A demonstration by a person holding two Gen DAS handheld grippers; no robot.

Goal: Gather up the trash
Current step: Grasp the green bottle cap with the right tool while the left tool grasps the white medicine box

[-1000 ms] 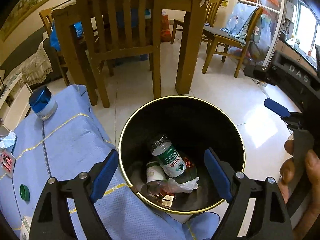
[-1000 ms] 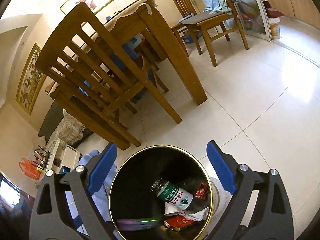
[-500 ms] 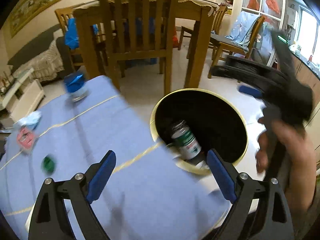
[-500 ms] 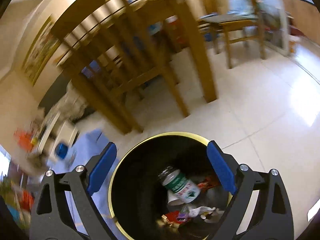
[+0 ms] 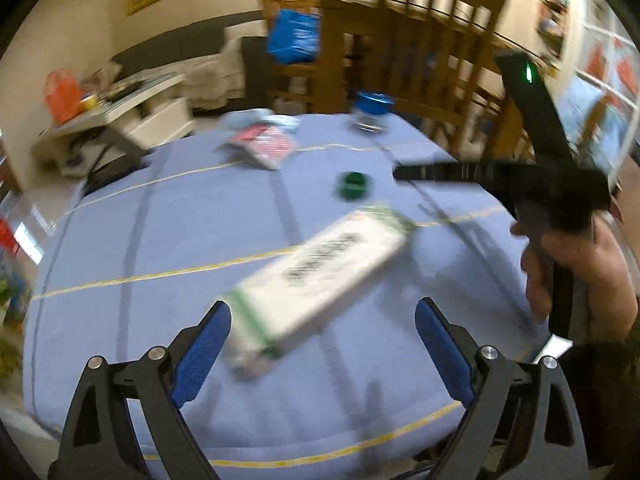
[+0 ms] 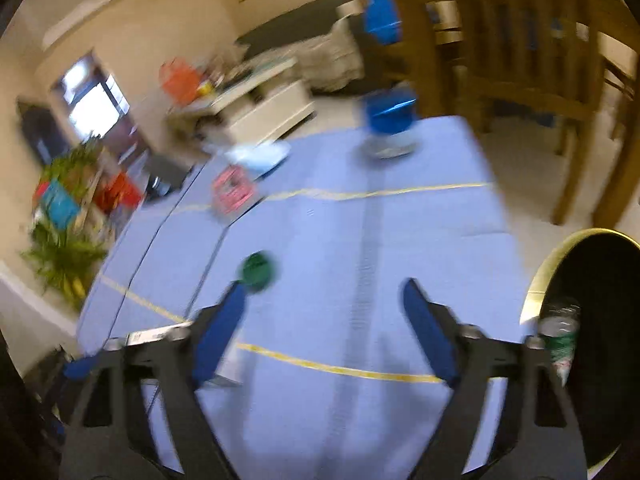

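Observation:
Both views are blurred by motion. My left gripper [image 5: 322, 334] is open and empty, just above a long white box with green edges [image 5: 316, 276] lying on the blue tablecloth [image 5: 168, 240]. A green cap [image 5: 352, 186], a pink packet [image 5: 266, 146] and a blue-lidded jar [image 5: 372, 114] lie farther back. My right gripper [image 6: 320, 324] is open and empty over the cloth, near the green cap [image 6: 258, 270]. The black trash bin [image 6: 592, 320] with a gold rim stands at the right, holding a green-labelled bottle [image 6: 560, 336].
The right gripper's body and the hand holding it [image 5: 560, 208] show at the right of the left wrist view. Wooden chairs [image 5: 432, 40] and a dining table stand behind the cloth-covered table. A white low shelf [image 6: 256, 108] and plants [image 6: 64, 240] are at the left.
Both grippers have swung left, away from the bin and over the blue table. The white box has come into the left view, between the open fingers.

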